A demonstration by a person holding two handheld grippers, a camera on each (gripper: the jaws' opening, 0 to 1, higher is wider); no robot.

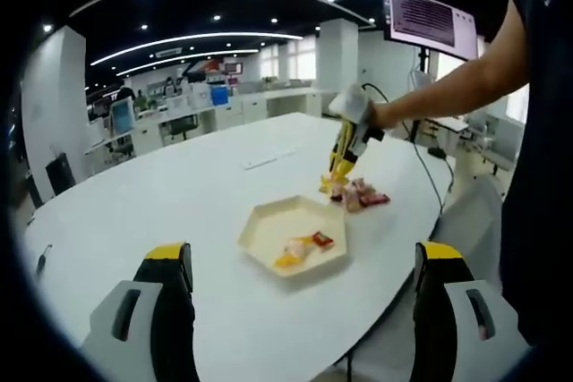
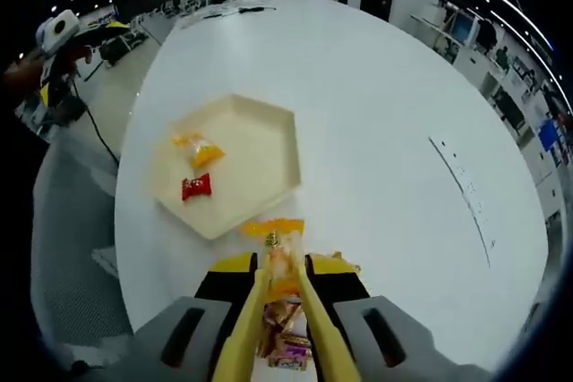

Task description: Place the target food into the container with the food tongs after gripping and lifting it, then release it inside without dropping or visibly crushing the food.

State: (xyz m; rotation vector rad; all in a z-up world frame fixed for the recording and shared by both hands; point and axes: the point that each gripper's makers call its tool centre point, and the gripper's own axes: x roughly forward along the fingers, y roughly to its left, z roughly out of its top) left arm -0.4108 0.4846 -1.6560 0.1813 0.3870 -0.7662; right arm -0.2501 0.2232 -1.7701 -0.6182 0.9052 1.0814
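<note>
My right gripper (image 2: 285, 267) is shut on yellow food tongs (image 2: 311, 328), whose tips pinch an orange snack packet (image 2: 277, 233) over the pile of wrapped snacks (image 2: 286, 339). Just ahead lies a cream hexagonal tray (image 2: 260, 123) holding a yellow packet (image 2: 199, 149) and a red packet (image 2: 197, 187). In the left gripper view, the right gripper (image 1: 347, 136) and its tongs (image 1: 340, 163) point down at the snack pile (image 1: 360, 195), just behind the tray (image 1: 269, 221). My left gripper (image 1: 304, 255) stands wide open and empty, near the tray's front side.
The large white oval table (image 1: 179, 194) has its edge close behind the tray (image 2: 134, 248). A thin strip (image 2: 461, 185) lies further out on it. A person's arm (image 1: 448, 87) holds the right gripper. A cable (image 1: 421, 163) runs over the table's edge.
</note>
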